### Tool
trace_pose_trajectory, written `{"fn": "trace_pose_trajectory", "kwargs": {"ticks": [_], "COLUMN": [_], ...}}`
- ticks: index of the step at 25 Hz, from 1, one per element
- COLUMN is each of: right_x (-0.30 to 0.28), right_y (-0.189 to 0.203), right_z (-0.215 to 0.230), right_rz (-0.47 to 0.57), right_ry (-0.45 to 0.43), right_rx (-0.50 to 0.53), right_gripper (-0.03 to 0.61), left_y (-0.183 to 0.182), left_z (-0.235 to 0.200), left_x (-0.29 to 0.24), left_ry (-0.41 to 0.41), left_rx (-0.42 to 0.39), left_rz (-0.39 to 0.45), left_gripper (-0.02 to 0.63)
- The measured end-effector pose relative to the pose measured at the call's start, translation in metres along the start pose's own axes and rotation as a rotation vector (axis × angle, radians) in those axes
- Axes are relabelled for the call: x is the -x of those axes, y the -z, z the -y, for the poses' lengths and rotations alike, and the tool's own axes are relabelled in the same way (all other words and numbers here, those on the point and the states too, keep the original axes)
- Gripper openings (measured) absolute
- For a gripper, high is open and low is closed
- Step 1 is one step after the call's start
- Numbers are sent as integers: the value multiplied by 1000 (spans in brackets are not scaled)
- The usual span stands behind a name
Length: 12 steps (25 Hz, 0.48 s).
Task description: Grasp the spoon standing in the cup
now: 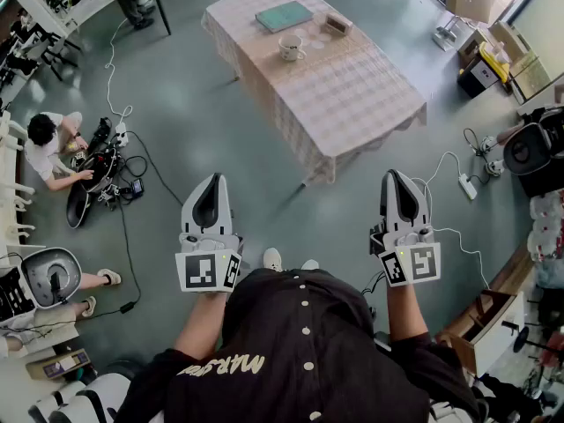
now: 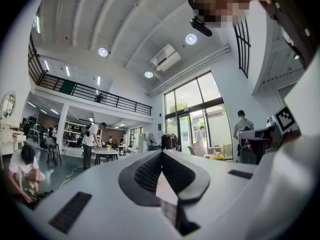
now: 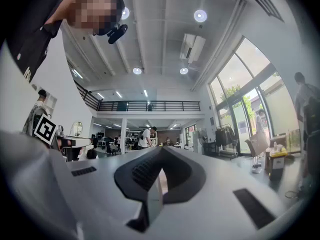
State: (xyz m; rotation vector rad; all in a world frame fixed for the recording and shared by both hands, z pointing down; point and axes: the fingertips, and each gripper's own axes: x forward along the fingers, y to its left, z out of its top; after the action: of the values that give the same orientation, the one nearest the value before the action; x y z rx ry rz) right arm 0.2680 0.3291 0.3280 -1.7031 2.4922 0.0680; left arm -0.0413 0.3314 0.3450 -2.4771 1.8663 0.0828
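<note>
Head view: the rectangular table [image 1: 352, 95], draped in a soft pale checked cloth, stands well ahead. The white plastic left gripper [image 1: 211, 192] and right gripper [image 1: 398, 188] have their fingers pressed together, empty. The small white glazed cup [image 1: 291, 48] sits near the table's far end; its spoon is too small to discern. Recommendation: walk closer, spread the fingers, and pinch the handle above the rim.

Open-plan lab hall: high ceiling [image 2: 125, 29], mezzanine railing [image 3: 150, 105], tall windows [image 2: 197, 109], cables [image 1: 113, 60] across the floor [image 1: 264, 148].
</note>
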Motion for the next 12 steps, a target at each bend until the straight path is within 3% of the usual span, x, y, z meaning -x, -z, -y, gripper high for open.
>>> {"fn": "trace_pose_trajectory", "kwargs": {"ticks": [12], "right_x": [1], "right_y": [-3], "right_z": [-10], "right_rz": [7], "right_ry": [-15], "right_rx": [0], "right_gripper": [2], "left_y": [0], "left_z": [-1], "left_x": [5], "left_ry": [8], "left_rx": [0], "left_rz": [-10], "left_gripper": [9]}}
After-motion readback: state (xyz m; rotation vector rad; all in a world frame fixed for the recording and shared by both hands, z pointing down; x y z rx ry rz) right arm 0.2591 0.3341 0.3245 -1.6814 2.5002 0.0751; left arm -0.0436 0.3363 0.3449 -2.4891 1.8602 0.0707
